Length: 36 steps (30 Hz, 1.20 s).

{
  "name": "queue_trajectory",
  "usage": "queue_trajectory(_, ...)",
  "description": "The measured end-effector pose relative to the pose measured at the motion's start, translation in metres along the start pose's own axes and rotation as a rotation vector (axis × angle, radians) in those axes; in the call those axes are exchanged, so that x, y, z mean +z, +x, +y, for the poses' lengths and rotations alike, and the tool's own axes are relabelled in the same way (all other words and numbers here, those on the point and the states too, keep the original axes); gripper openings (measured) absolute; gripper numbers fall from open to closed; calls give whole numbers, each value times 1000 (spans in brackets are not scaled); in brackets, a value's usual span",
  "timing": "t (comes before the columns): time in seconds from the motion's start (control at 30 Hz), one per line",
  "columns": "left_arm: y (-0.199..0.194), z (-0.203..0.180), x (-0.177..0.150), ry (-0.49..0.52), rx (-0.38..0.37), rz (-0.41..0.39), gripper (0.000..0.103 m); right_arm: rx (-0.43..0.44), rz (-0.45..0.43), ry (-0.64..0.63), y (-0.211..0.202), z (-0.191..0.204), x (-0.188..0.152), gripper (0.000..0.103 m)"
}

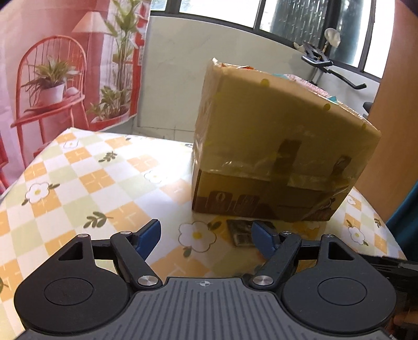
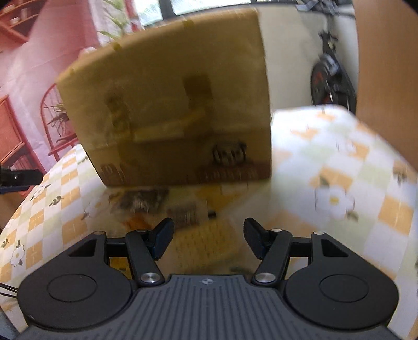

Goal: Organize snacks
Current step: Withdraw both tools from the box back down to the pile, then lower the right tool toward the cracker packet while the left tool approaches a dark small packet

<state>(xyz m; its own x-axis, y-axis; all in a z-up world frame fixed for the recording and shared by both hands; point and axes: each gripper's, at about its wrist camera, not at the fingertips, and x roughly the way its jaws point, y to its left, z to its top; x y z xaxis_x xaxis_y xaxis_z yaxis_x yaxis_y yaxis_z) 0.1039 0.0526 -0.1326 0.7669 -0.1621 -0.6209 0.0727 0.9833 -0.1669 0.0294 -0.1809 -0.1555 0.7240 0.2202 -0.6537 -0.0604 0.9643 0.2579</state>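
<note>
Snack packets lie flat on the desk [image 1: 78, 167], which wears a checked cloth of orange, green and white squares with daisies. In the left wrist view one small dark packet [image 1: 241, 232] rests just in front of a taped cardboard box [image 1: 277, 146], touching or nearly touching the right finger of the left gripper [image 1: 206, 235]. That gripper hangs low over the cloth with its blue-padded fingers spread wide and nothing between them. The box stands upright on the far right part of the desk, with coloured wrappers [image 1: 300, 79] peeping over its top edge. The right wrist view is blurred. It shows the same box [image 2: 172, 112] straight ahead and close, and between it and the right gripper [image 2: 209, 236] a loose spread of packets: a dark one [image 2: 142, 200] to the left, a striped one [image 2: 184, 215] nearer the middle, and a flat yellowish one [image 2: 206, 243] lying in the gap of the fingers. The right gripper is also wide apart, gripping nothing. Beyond the desk hang a pink printed backdrop [image 1: 52, 65] and a window [image 1: 261, 13], with an exercise bike [image 2: 331, 75] at far right.
</note>
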Motion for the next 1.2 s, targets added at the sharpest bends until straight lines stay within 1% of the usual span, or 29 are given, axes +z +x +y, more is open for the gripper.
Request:
queue_trajectory(0.13, -2, 5, -9, -22, -2, 9, 79, 7, 59, 114, 6, -4, -4, 64)
queue_trajectory(0.2, -2, 5, -15, -32, -3, 21, 78, 5, 77, 147, 9, -3, -6, 64)
queue_trajectory(0.37, 0, 7, -30, -48, -5, 49, 77, -18, 101, 117, 21, 5, -3, 64)
queue_trajectory(0.5, -2, 8, -34, -47, -15, 50, 77, -47, 108, 96, 32, 10, 1, 64)
queue_trajectory(0.6, -1, 9, -36, -53, -18, 54, 77, -67, 99, 85, 41, 11, 6, 67)
queue_trajectory(0.67, -1, 8, -37, -52, -17, 59, 77, -88, 95, 59, 48, 14, 11, 69)
queue_trajectory(0.73, 0, 8, -38, -52, -18, 63, 77, -106, 104, 6, 55, 19, 13, 71)
queue_trajectory(0.87, 1, 7, -40, -58, -24, 76, 77, -127, 103, -105, 58, 30, 8, 71)
queue_trajectory(0.97, 3, 5, -42, -61, -28, 89, 77, -145, 91, -162, 53, 33, 2, 70)
queue_trajectory(1.07, 5, 2, -44, -62, -36, 105, 76, -156, 77, -205, 47, 34, -3, 69)
queue_trajectory(1.13, 8, -2, -47, -60, -42, 120, 76, -136, 65, -211, 42, 30, -8, 62)
queue_trajectory(1.2, 10, -5, -49, -54, -45, 129, 76, -124, 50, -209, 39, 26, -12, 61)
